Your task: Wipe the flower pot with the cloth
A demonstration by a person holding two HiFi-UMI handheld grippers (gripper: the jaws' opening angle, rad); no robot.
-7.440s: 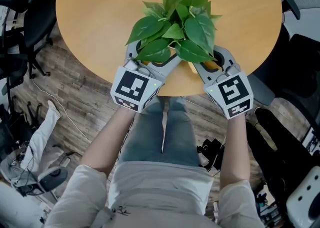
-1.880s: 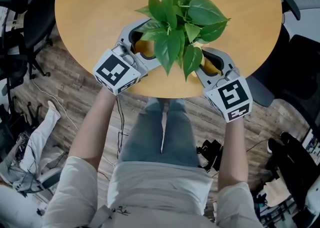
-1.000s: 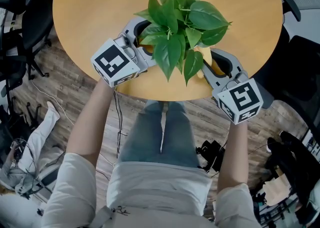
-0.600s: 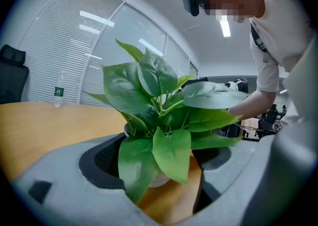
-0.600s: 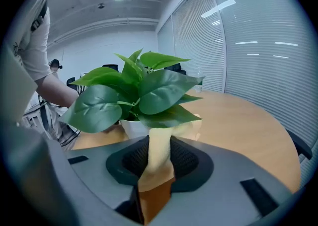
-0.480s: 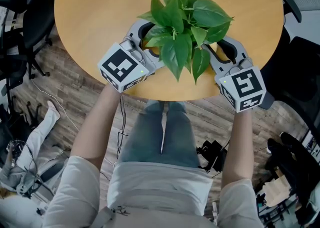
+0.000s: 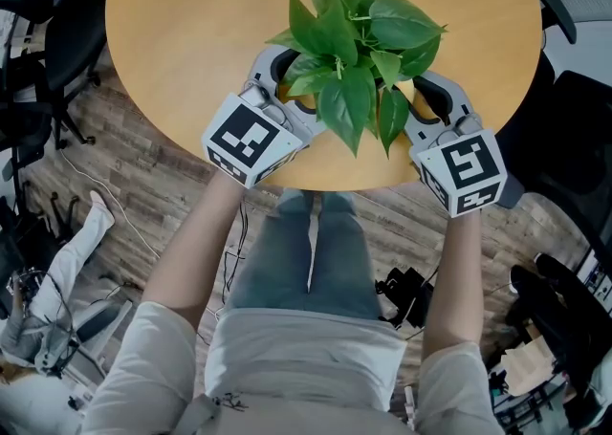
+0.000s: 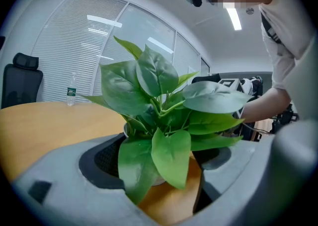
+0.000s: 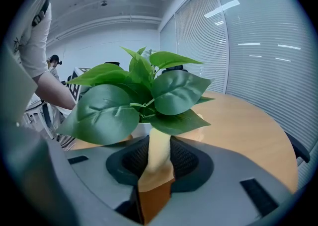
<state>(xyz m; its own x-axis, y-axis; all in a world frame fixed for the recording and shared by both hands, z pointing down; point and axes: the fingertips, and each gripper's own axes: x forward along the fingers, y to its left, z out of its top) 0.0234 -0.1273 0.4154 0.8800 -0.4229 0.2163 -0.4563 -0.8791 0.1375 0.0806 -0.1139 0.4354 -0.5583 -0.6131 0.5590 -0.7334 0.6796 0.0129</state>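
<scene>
One white pot (image 9: 141, 129) with one leafy plant (image 7: 354, 41) on one round wooden table (image 7: 191, 22), close to the near edge; two grippers flanking it; left gripper (image 7: 292, 89) spread wide, pot between its jaws, contact unclear; right gripper (image 7: 424, 103) clenched on one yellow cloth (image 9: 158, 155), its far end just beside the pot.

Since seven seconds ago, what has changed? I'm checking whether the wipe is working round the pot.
The plant has turned: big leaves once low left now hang toward the person. The left gripper swung out left and back. The right gripper still holds the cloth at the pot.
</scene>
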